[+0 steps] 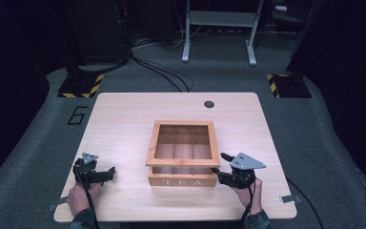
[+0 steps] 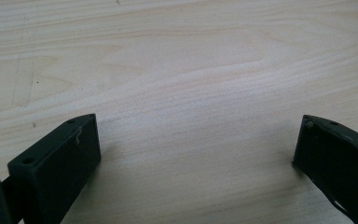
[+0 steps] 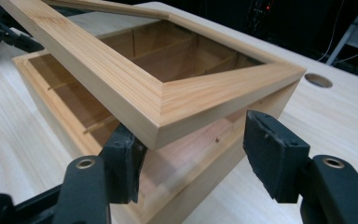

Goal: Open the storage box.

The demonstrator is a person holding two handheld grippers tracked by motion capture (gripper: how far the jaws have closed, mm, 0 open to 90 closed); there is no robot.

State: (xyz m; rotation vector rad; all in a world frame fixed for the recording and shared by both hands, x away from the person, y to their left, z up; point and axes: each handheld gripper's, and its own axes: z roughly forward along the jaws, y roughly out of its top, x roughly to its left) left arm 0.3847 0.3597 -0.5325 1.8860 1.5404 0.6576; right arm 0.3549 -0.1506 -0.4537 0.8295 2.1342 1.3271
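Wooden lid (image 3: 135,88) corner raised by spread right gripper (image 3: 191,144) — left gripper (image 2: 196,144) released.

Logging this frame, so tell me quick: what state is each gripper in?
Left gripper: open, holding nothing, over bare table.
Right gripper: open, jaws astride the raised lid corner of the tea box.

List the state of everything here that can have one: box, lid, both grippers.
Tea box: upright on the table, compartments look empty.
Lid: partly raised, front edge lifted off the box.
Right gripper: open, jaws either side of the lid's corner.
Left gripper: open, holding nothing, over bare table.
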